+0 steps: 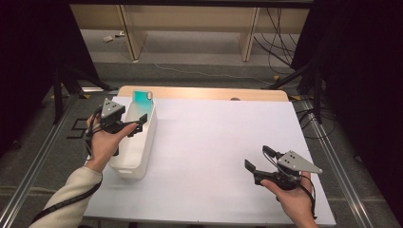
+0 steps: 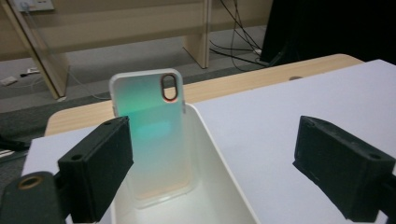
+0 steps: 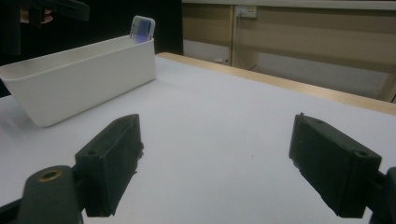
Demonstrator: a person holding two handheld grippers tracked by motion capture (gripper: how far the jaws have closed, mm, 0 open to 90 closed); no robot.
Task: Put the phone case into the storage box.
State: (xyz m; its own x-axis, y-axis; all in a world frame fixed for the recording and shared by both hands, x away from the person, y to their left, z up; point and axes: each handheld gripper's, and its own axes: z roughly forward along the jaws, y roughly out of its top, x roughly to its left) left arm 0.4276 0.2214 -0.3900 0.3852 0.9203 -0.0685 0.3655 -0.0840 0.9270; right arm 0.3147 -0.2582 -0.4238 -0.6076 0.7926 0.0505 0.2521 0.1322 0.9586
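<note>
Right, notes for the step in hand.
Phone case: translucent teal-to-peach plastic phone case [image 2: 152, 135] stands upright against the far end wall of the long white plastic bin [image 1: 138, 156], at 11 o'clock on the white table [image 1: 214, 156].
Left gripper [image 1: 135, 126]: jaws wide apart, nothing between the pads, hanging over the bin just short of the case.
Right gripper [image 1: 259, 159]: jaws spread wide, empty, at 4 o'clock, well apart from the bin.
Step, my read: release looks finished; lift the left gripper straight out, off the case's edge, so the case doesn't tip.
</note>
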